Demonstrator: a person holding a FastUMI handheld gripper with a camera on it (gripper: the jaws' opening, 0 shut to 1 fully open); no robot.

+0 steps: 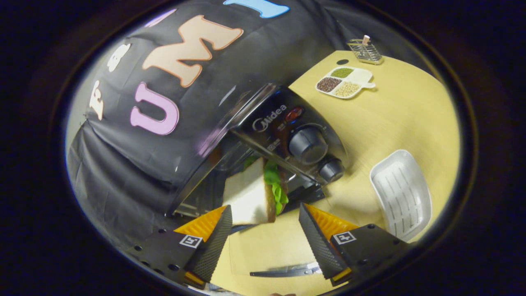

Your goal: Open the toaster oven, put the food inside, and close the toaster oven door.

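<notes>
The black toaster oven (pixel 283 123) stands on the yellow table (pixel 402 123), its two knobs (pixel 308 144) facing me. Its glass door (pixel 267 250) hangs open beneath my fingers, and the door's handle (pixel 287 271) shows near them. A sandwich (pixel 248 193) of white bread with green lettuce sits in the oven's mouth, just ahead of my fingertips. My gripper (pixel 265 207) is open. The sandwich is close to one finger (pixel 213 234), and a clear gap separates it from the other.
A white slotted tray (pixel 400 193) lies on the table beside the oven's knob side. Farther off are a white divided dish (pixel 344 82) of beans and grains and a small wire rack (pixel 365 51). The booth's black cloth wall is behind the oven.
</notes>
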